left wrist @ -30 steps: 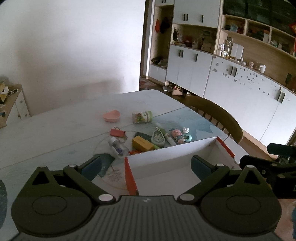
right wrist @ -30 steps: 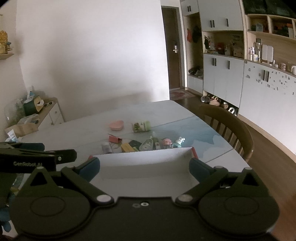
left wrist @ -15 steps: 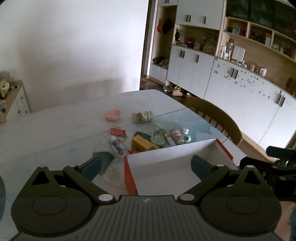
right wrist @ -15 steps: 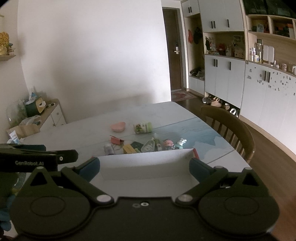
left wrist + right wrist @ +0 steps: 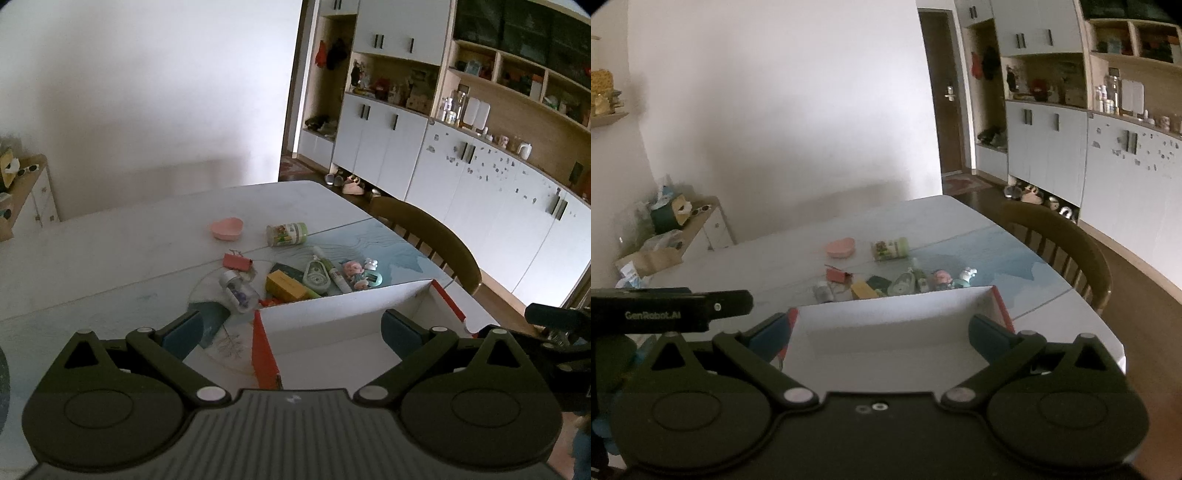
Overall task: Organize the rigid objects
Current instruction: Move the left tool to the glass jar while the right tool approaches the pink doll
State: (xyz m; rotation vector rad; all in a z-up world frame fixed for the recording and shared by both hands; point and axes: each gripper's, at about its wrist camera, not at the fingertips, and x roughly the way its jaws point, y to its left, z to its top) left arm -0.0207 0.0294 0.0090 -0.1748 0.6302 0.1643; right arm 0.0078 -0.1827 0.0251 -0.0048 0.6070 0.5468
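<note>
Both the left gripper [image 5: 291, 326] and right gripper [image 5: 881, 328] hang spread apart and empty above the white cardboard box [image 5: 332, 314], clutter at twelve o'clock.

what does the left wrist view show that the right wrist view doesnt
Only the left wrist view shows the right gripper's body at its right edge and the box's orange left wall in full. Only the right wrist view shows the dark door and the left gripper's GenRobot.AI bar. Both share the white box, the pink dish, the green-lidded jar, the wooden chair, and open, empty fingers.
</note>
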